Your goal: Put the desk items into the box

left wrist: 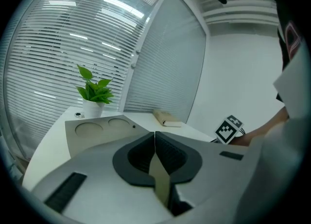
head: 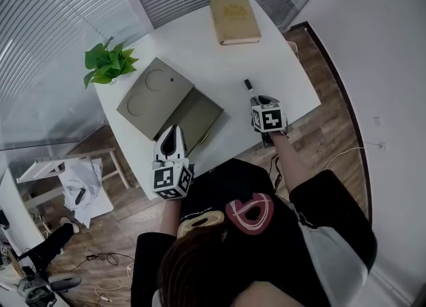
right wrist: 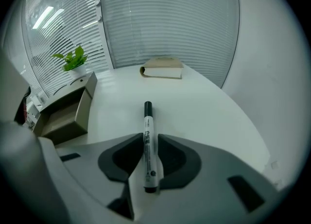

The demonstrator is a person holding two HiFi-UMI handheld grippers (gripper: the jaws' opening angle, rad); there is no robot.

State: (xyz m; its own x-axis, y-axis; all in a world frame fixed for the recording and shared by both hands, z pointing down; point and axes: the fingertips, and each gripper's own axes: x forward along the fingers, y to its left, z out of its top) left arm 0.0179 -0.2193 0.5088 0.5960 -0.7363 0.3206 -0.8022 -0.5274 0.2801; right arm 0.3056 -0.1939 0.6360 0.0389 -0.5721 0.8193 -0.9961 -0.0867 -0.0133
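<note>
A white marker (right wrist: 148, 126) with a black cap lies on the white table (head: 206, 52), cap pointing away from me. My right gripper (right wrist: 150, 143) is closed around its near half, with a pad against each side. In the head view the marker (head: 249, 88) sticks out ahead of this gripper (head: 257, 103). The tan box (head: 200, 118) stands open at the table's near left, its lid (head: 153, 96) folded back. My left gripper (head: 172, 132) hovers at the box's near edge, pads together and nothing held (left wrist: 155, 138). A tan book (head: 234, 19) lies at the far end.
A potted green plant (head: 106, 63) stands at the table's left corner beside the lid. Glass walls with blinds run behind the table. A wooden floor, a low white rack (head: 66, 172) and cables lie below to the left. My right sleeve is near the table's front edge.
</note>
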